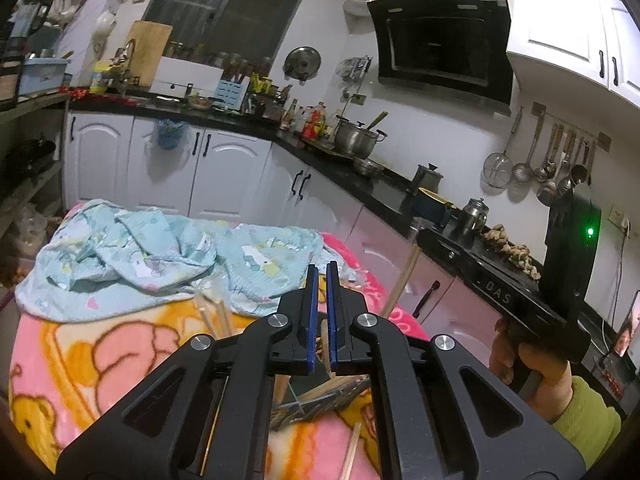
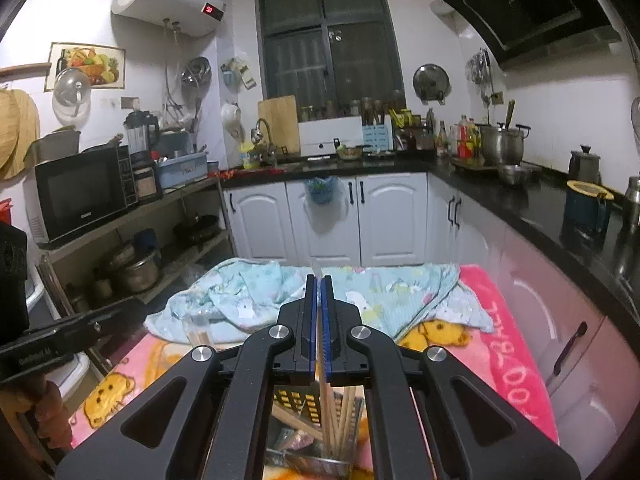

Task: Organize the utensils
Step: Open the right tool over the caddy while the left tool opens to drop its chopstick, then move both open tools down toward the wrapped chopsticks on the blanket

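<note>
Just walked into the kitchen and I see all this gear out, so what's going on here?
A person is holding a two-finger gripper in each hand over a table covered with a pink cartoon blanket, sorting utensils. The right gripper is shut on a wooden chopstick. The left gripper is nearly closed and seems to hold nothing. Below them a metal basket holds more chopsticks, and a few lie loose by a crumpled light blue cloth.

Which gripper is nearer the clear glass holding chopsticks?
Left, seemingly. The left gripper sits just right of the glass; the right gripper is farther right again.
</note>
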The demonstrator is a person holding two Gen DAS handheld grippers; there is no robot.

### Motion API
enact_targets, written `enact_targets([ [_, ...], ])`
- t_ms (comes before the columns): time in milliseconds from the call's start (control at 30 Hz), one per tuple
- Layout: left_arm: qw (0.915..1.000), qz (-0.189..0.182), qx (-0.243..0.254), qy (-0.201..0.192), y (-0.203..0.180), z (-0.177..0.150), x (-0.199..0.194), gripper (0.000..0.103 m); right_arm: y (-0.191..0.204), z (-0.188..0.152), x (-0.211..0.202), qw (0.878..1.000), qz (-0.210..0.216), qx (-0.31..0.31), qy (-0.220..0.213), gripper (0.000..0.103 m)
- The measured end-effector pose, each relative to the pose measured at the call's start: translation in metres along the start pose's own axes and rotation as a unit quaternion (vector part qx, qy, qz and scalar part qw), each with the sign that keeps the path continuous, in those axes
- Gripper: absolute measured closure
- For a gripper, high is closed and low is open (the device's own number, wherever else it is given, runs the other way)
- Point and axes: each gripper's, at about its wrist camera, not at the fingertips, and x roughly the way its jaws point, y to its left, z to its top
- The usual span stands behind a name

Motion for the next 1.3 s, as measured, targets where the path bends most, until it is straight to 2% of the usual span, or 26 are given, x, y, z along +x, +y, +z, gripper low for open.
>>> enact_targets([
  [33, 1.0, 0.004, 0.0, -0.002, 0.001, -0.001, -0.002, 0.088, -0.001, -0.001, -0.001, 1.0, 0.001, 0.002, 0.001, 0.086],
  [67, 1.0, 0.009, -0.001, -0.004, 0.002, -0.002, -0.004, 0.083, -0.002, -0.003, -0.003, 1.0, 0.002, 0.005, 0.001, 0.075],
  [100, 0.9999, 0.013, -0.002, -0.004, 0.003, -0.002, -0.006, 0.077, -0.003, -0.005, -0.005, 1.0, 0.003, 0.007, 0.002, 0.072],
  [167, 0.9997, 0.023, -0.005, -0.01, 0.006, -0.003, -0.012, 0.072, -0.006, -0.008, -0.011, 1.0, 0.002, 0.014, 0.004, 0.066],
  [333, 0.9984, 0.049, -0.006, -0.027, 0.011, -0.006, -0.029, 0.048, -0.012, -0.016, -0.025, 1.0, -0.003, 0.022, 0.005, 0.056],
  [400, 0.9978, 0.057, -0.004, -0.035, 0.011, -0.007, -0.037, 0.031, -0.013, -0.02, -0.032, 1.0, -0.003, 0.027, 0.007, 0.053],
  [467, 0.9973, 0.062, 0.003, -0.039, 0.011, -0.01, -0.044, 0.025, -0.013, -0.024, -0.04, 1.0, 0.0, 0.029, 0.006, 0.047],
  [600, 0.9963, 0.078, 0.018, -0.033, 0.008, -0.02, -0.05, 0.011, -0.011, -0.031, -0.053, 1.0, 0.004, 0.028, 0.009, 0.04],
  [667, 0.9959, 0.083, 0.02, -0.028, 0.007, -0.024, -0.052, 0.011, -0.008, -0.036, -0.059, 1.0, 0.006, 0.023, 0.012, 0.037],
  [1033, 0.9949, 0.099, 0.017, -0.013, 0.012, -0.058, -0.071, 0.011, 0.008, -0.059, -0.084, 0.999, 0.013, 0.003, 0.029, 0.032],
  [1300, 0.993, 0.116, 0.023, 0.001, 0.016, -0.073, -0.08, 0.011, 0.018, -0.084, -0.091, 0.998, 0.017, -0.011, 0.06, 0.03],
])
